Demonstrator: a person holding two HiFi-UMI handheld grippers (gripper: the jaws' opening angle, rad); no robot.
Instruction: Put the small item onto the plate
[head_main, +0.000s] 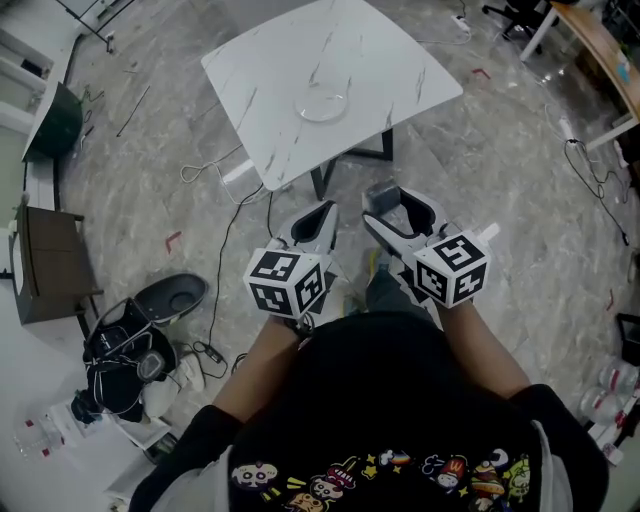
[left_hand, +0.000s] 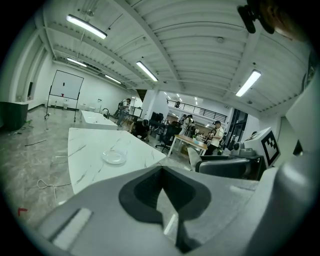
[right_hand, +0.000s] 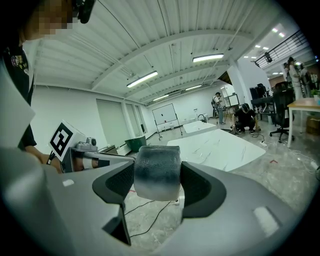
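Observation:
A clear glass plate (head_main: 322, 105) lies near the middle of the white marble table (head_main: 280, 60); the left gripper view shows the plate (left_hand: 114, 156) on it too. Both grippers are held close to my body, short of the table's near edge. My right gripper (head_main: 385, 197) is shut on the small item (right_hand: 156, 172), a grey, frosted stubby cylinder squeezed between its pads. My left gripper (head_main: 320, 212) is shut with nothing between its jaws. In the right gripper view the table (right_hand: 220, 145) stands ahead, some way off.
White cables (head_main: 215, 170) trail over the marbled floor left of the table. A pile of bags and shoes (head_main: 135, 350) sits at the lower left, next to a dark bench (head_main: 45, 260). A wooden desk (head_main: 600, 40) stands at the far right. People are gathered far off (left_hand: 187, 125).

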